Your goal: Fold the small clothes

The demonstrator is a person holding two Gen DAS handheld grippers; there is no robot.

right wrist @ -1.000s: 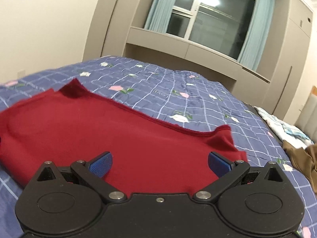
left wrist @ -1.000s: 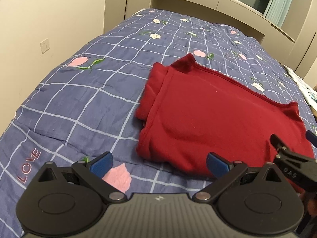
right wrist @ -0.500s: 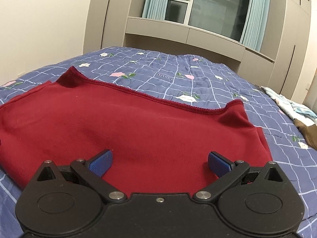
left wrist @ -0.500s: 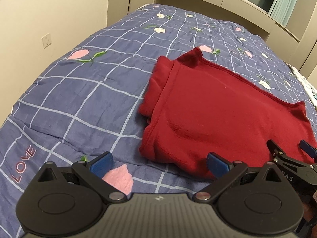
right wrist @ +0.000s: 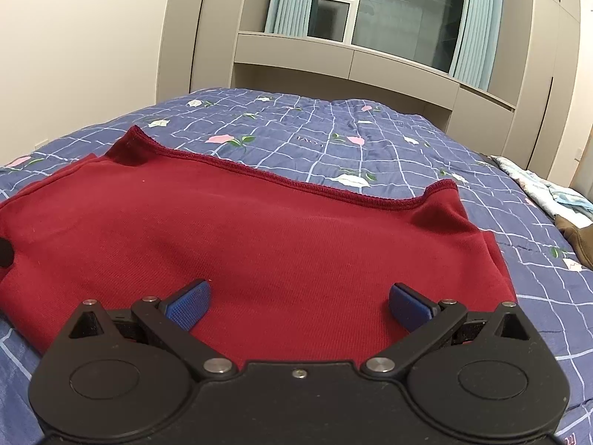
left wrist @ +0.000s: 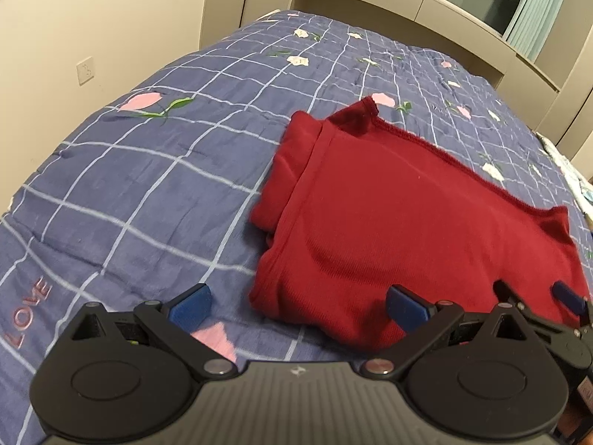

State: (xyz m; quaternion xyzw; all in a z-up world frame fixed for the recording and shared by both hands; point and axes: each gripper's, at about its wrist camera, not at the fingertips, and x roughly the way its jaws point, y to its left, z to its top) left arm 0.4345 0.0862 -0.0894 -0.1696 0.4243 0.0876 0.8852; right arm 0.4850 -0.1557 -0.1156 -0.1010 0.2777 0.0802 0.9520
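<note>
Ahead of both wide-spread jaws, red garment [right wrist: 267,237] flat on quilt [left wrist: 148,193].

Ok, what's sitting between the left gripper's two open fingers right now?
In the left wrist view, the left gripper spans the red garment's near-left corner plus bare blue quilt with a pink flower print. Nothing else lies there.

We find the right claw [right wrist: 298,306] spread wide, empty, over the near edge of a red garment [right wrist: 259,233] lying flat (hem stitched) on the blue checked bedspread [right wrist: 407,148].
</note>
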